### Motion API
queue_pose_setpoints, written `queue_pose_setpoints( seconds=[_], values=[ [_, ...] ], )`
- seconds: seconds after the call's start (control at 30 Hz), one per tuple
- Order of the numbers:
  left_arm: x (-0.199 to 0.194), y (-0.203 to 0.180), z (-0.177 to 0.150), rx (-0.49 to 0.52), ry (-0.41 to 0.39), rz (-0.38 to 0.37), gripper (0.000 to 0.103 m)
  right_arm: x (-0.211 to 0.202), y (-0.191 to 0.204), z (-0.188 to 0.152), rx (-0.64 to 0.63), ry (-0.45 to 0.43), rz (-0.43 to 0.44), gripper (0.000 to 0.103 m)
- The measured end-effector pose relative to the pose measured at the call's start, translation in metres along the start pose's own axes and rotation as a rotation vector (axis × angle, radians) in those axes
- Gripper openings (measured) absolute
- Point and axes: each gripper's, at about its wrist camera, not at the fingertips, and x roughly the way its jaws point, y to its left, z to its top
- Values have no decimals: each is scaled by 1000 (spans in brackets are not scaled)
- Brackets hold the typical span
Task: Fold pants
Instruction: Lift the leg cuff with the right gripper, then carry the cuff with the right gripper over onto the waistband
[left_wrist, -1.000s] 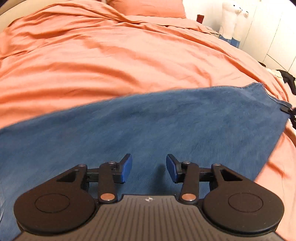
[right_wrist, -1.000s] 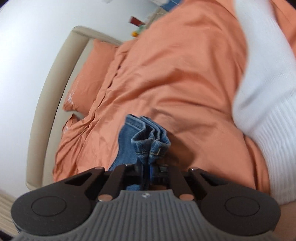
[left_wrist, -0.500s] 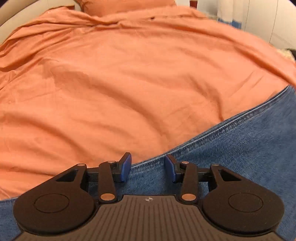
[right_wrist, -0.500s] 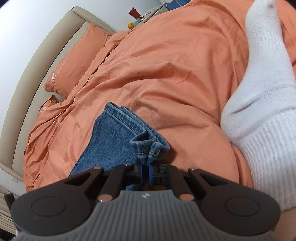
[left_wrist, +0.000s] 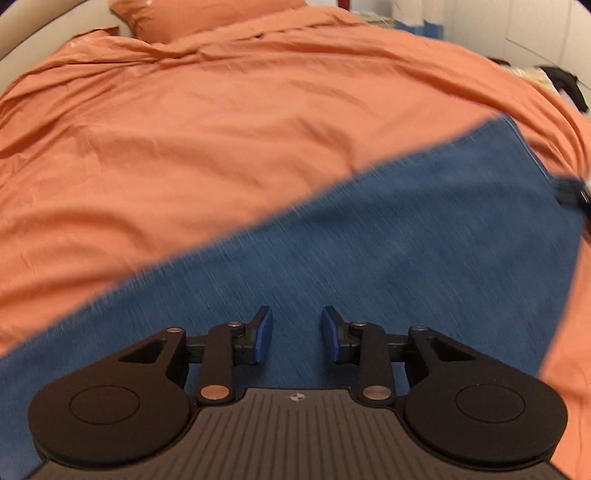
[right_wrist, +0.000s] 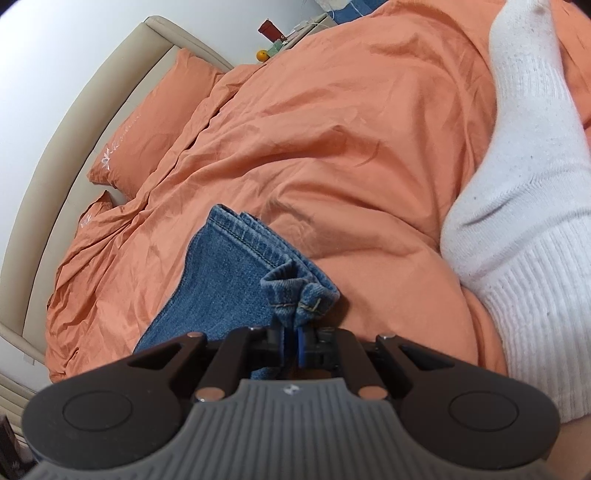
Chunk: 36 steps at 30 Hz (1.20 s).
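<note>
R gripper (right_wrist: 290, 341) is clamped on the bunched hem of the jeans (right_wrist: 221, 280), which lie across the orange duvet (right_wrist: 332, 155); L gripper (left_wrist: 297, 336) hovers over the denim w/ jaws apart, holding nothing. Best bet imo: pin the fold line w/ L, then carry the hem over low and taut, edges aligned, clear of the white-socked foot (right_wrist: 517, 184).

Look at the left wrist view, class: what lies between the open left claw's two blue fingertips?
Only blue jeans. The left claw is open above the denim with nothing gripped; the fabric shows through the gap. The left wrist view shows this.
</note>
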Motion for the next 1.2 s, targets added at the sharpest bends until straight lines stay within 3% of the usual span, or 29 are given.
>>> queue_pose_setpoints(
  seconds=[0.13, 0.33, 0.5, 0.63, 0.93, 1.1, 1.2],
  values=[
    [-12, -19, -26, 6, 15, 3, 30, -1, 0, -1, -3, -10, 0, 1],
    [-32, -33, -56, -90, 31, -18, 27, -1, 1, -1, -11, -15, 2, 1],
    [-62, -24, -67, -142, 13, -102, 27, -10, 16, -1, -78, -50, -3, 1],
    [-107, 1, -80, -147, -53, -73, 28, -29, 45, 2, -131, -105, 7, 1],
    [-230, 112, -103, -248, -200, 97, 29, -79, 193, -5, -411, -182, 51, 1],
    [-299, 178, -129, -339, -277, 218, 33, -87, 288, -38, -520, -175, 101, 1],
    [-326, 214, -143, -406, -292, 252, 34, -83, 339, -72, -577, -160, 149, 1]
  ],
)
